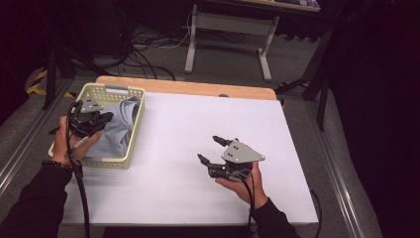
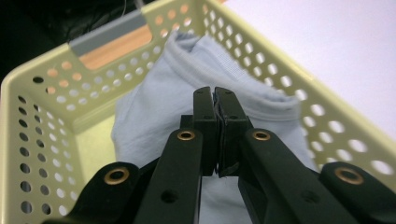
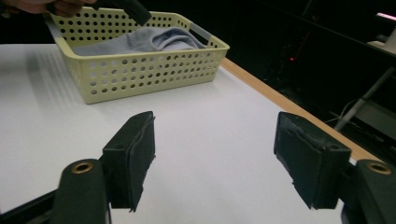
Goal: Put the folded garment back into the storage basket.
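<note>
1. High view: the left tongs (image 1: 101, 119) hang over the basket (image 1: 134, 130) at the tabletop's (image 1: 198, 124) left edge, held in the person's left hand (image 1: 69, 141).
2. A pale blue-grey cloth (image 1: 121, 121) lies bunched inside the basket, filling most of it.
3. The right tongs (image 1: 210, 148) are over the bare white tabletop, well apart from the basket, in the right hand (image 1: 245, 183), pointing toward the basket.
4. Left gripper view: the left tongs (image 2: 215, 100) are pressed together, pads meeting. Nothing can be made out between them; their tips stand just above the cloth (image 2: 154, 112), near its ribbed collar edge.
5. The basket (image 2: 42, 121) is pale yellow-green with round holes in its walls and a grey strip at one handle cut-out.
6. Right gripper view: the right tongs (image 3: 215, 158) stand wide apart with nothing between them, only tabletop (image 3: 205, 116) below.
7. Farther off in that view sits the basket (image 3: 140, 70) with the cloth (image 3: 144, 39) heaped to rim level, and the left tongs (image 3: 133, 9) above its far side.
8. A wooden strip (image 1: 188, 88) borders the tabletop's far edge behind the basket.
</note>
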